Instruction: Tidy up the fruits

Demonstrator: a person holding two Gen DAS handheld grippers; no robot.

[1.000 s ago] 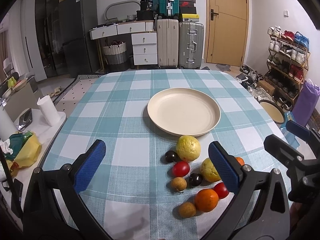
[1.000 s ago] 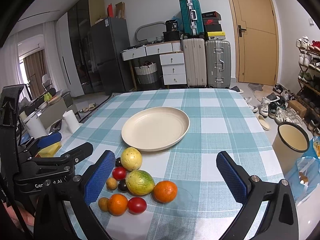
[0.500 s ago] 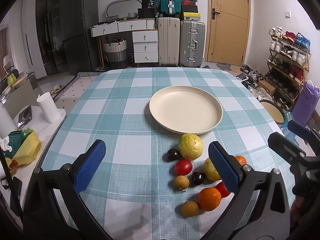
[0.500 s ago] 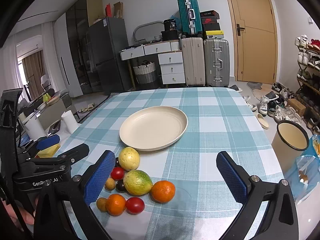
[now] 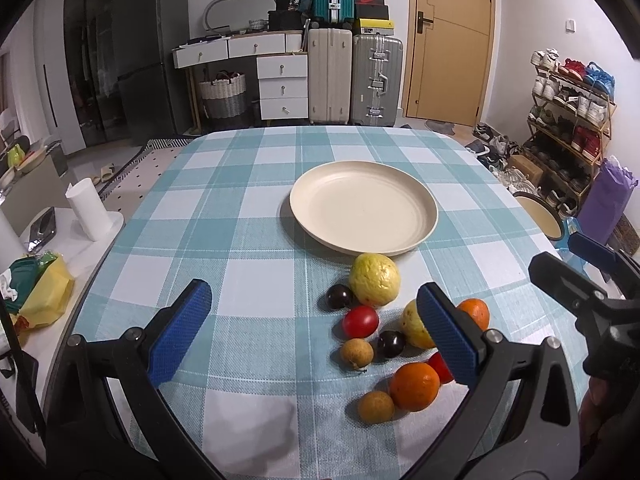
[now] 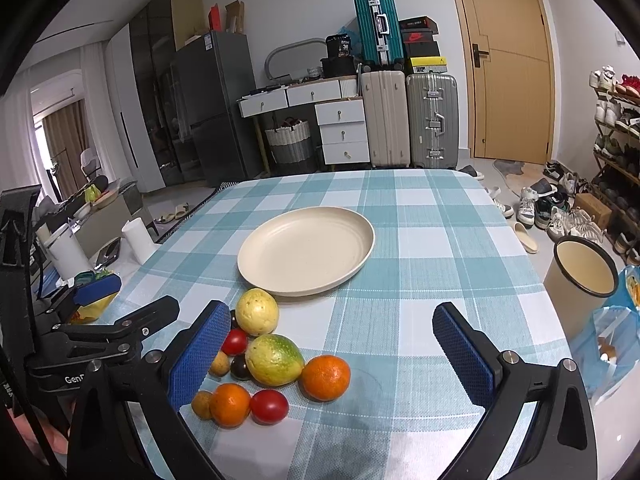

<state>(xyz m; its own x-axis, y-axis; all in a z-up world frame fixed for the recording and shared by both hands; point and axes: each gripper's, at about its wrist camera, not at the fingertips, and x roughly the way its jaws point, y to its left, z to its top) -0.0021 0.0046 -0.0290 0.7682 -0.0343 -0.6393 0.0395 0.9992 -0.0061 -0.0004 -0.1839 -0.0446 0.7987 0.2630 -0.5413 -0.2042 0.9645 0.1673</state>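
Both claws hover spread and empty: left gripper (image 5: 314,330), right gripper (image 6: 340,354); fruits (image 6: 272,360) cluster on the checked cloth just before the plate (image 6: 306,254); blue pads (image 6: 196,354) hide some small dark ones; the plate is bare.

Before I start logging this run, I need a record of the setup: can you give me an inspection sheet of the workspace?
Surface: table under a teal checked cloth.
Job's things: empty cream plate; fruits clustered on the cloth just in front of it, none on it.
Clutter: nothing seen on the cloth.
Grippers: left gripper and right gripper both open, holding nothing.
Cables: nothing seen.
Surroundings: suitcases, drawers, fridge, door, shoe rack, bin.
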